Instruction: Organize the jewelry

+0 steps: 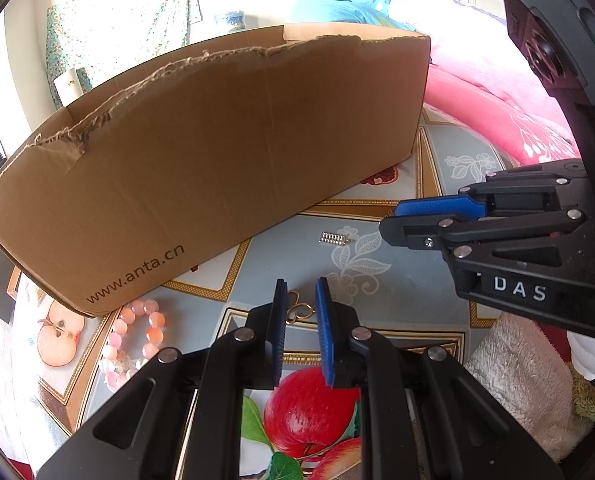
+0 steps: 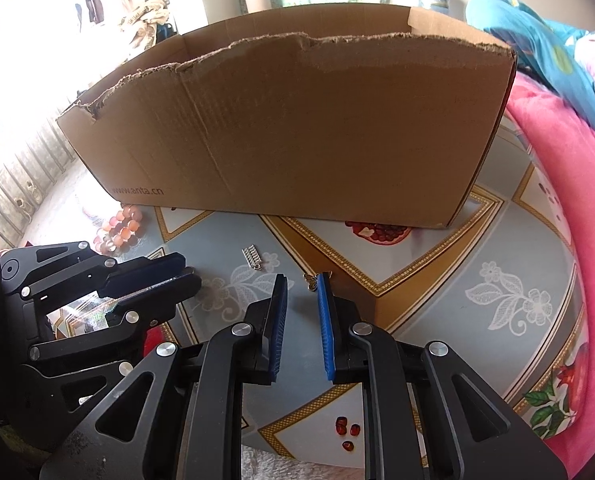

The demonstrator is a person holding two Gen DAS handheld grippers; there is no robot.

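Both tongs slightly apart, empty | left tongs (image 1: 300,292) over butterfly charm (image 1: 300,310) (loose) | right tongs (image 2: 301,284) beside box (image 2: 297,128) wall

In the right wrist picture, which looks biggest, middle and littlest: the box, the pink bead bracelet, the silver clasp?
1. Box, by far.
2. Bracelet.
3. Clasp, smallest, though it lies nearer the camera than the bracelet.

On the table (image 2: 437,280), the box (image 2: 297,128) sits at twelve o'clock, the bracelet (image 2: 121,228) at ten, the clasp (image 2: 253,258) before the box.
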